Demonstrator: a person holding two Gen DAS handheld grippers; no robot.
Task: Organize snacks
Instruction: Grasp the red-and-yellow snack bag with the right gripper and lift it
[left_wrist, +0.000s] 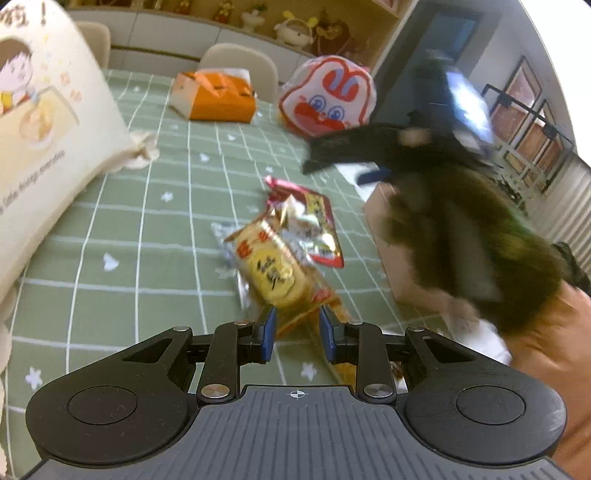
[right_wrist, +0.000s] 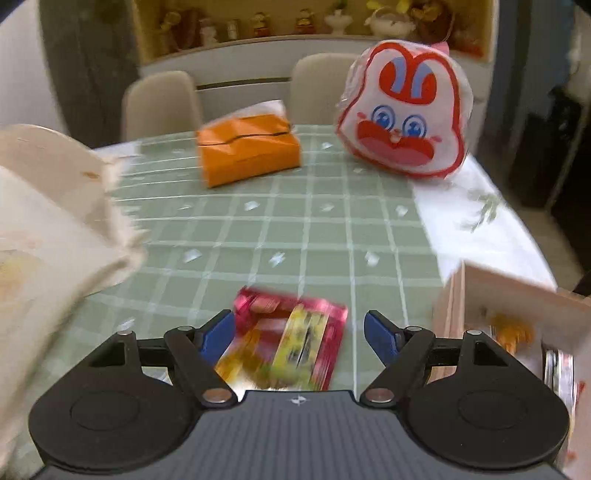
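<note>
Each gripper, the left gripper (left_wrist: 296, 328) and the right gripper (right_wrist: 299, 332), has a ribbed grey body, black linkage arms with silver screws, round black discs and blue-padded fingers.

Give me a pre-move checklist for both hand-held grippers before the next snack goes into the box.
1. Left hand-held gripper gripping the yellow snack pack: ok, pads closed on its near end.
2. Right hand-held gripper free to pick: ok, jaws wide apart, nothing pressed between them.
3. Red snack packet lined up for the right one: ok, lying on the tablecloth between the open fingers.
4. Box reachable: ok, open at the table's right edge.
5. Room left in the box: cannot tell, inside mostly hidden.
6. Path between the hands: not ok, the right arm's dark sleeve sweeps across the left view.
</note>
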